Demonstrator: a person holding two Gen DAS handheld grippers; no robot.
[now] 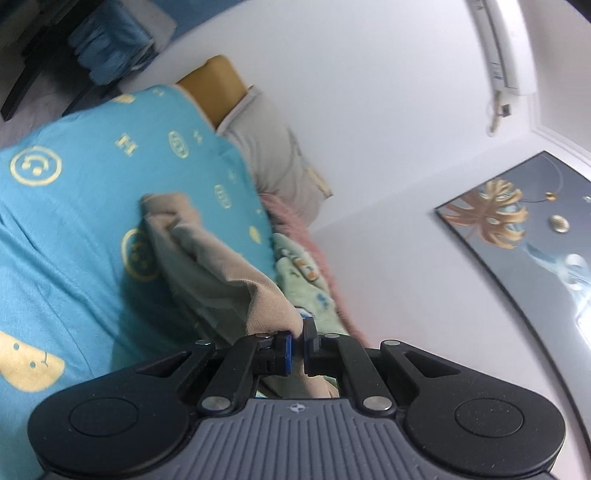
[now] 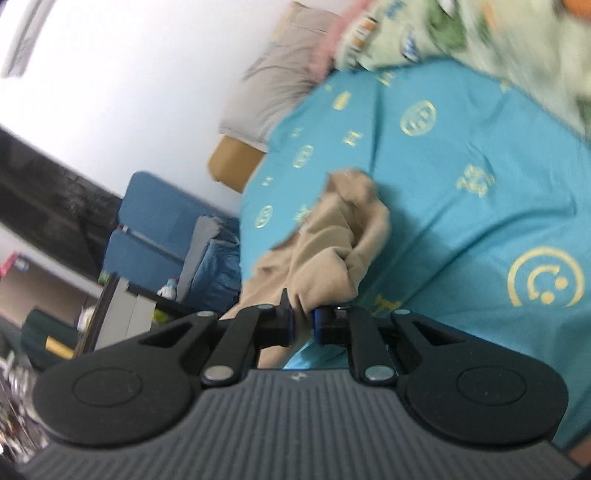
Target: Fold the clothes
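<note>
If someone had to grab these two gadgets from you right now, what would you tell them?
Left gripper: fingers shut on the beige garment.
Right gripper: also shut on the beige garment.
The garment hangs bunched between them, its far end on the blue bedsheet. A green printed cloth lies by the pillow.
Done: garment picked up.
Left: spread it flat, then fold.

Pretty clearly a bedroom in somebody's home. A bed is covered by a turquoise sheet [image 1: 74, 229] printed with yellow smiley faces and logos, with a grey pillow [image 1: 273, 162] propped against a tan headboard [image 1: 218, 85] at the white wall. A framed leaf picture [image 1: 517, 229] is hung there, and a wall air conditioner [image 1: 498, 44] is mounted higher up. Blue fabric furniture [image 2: 155, 229] and cluttered shelves [image 2: 44, 295] can be made out beside the bed.
</note>
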